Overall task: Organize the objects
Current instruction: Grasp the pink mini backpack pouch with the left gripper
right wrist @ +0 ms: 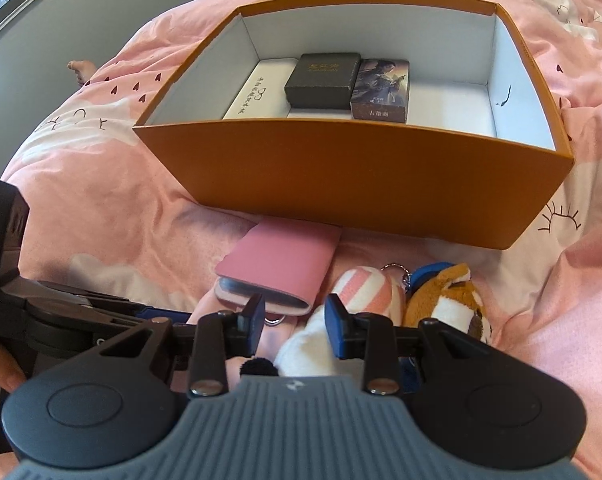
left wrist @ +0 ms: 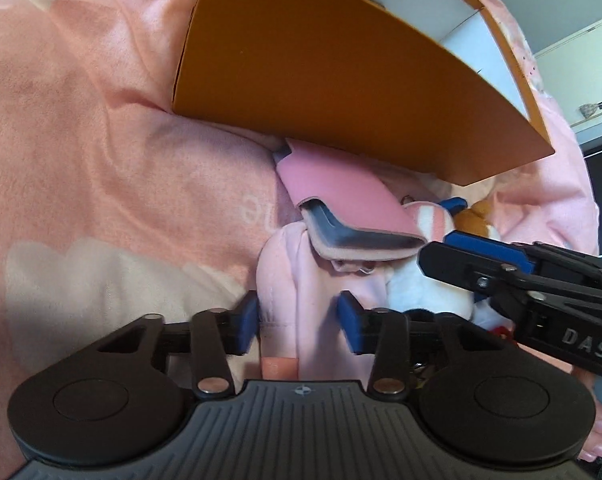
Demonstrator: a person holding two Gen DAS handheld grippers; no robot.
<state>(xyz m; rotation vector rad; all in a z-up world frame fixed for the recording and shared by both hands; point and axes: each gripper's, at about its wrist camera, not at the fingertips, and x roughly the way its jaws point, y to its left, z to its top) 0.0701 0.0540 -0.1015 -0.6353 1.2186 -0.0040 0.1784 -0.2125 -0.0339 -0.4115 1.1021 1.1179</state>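
The left tongs (left wrist: 299, 322) point steeply down at a pale pink plush toy (left wrist: 301, 280), whose soft body lies between the two blue pads (left wrist: 248, 322). The pads stand against its sides, but whether they truly press it cannot be told. The right tongs (right wrist: 293, 322) reach in from the right side of the left wrist view. In their own view they straddle a white plush toy (right wrist: 301, 350); its fur lies between the pads (right wrist: 336, 330) and reaches the right one, though again a firm pinch cannot be confirmed.

Taking the orange cardboard box (right wrist: 341, 176) as landmark: a pink sleeve case (right wrist: 281, 264) with a dark device showing at its open end lies just in front of the box's near wall, one end tucked against it. The plush toys lie further forward of the box. Among them are a pink-and-white striped plush (right wrist: 365, 286), and to its right a brown-and-white plush keychain (right wrist: 451, 300) with a metal ring (right wrist: 395, 270) and a blue part (right wrist: 431, 270).

Inside the box, toward its left half, sit a white oblong case (right wrist: 257, 90), a dark grey small box (right wrist: 321, 80) and an illustrated card box (right wrist: 383, 92). The box rests on a bed covered by a pink quilt (right wrist: 101, 208) printed with hearts and white clouds.
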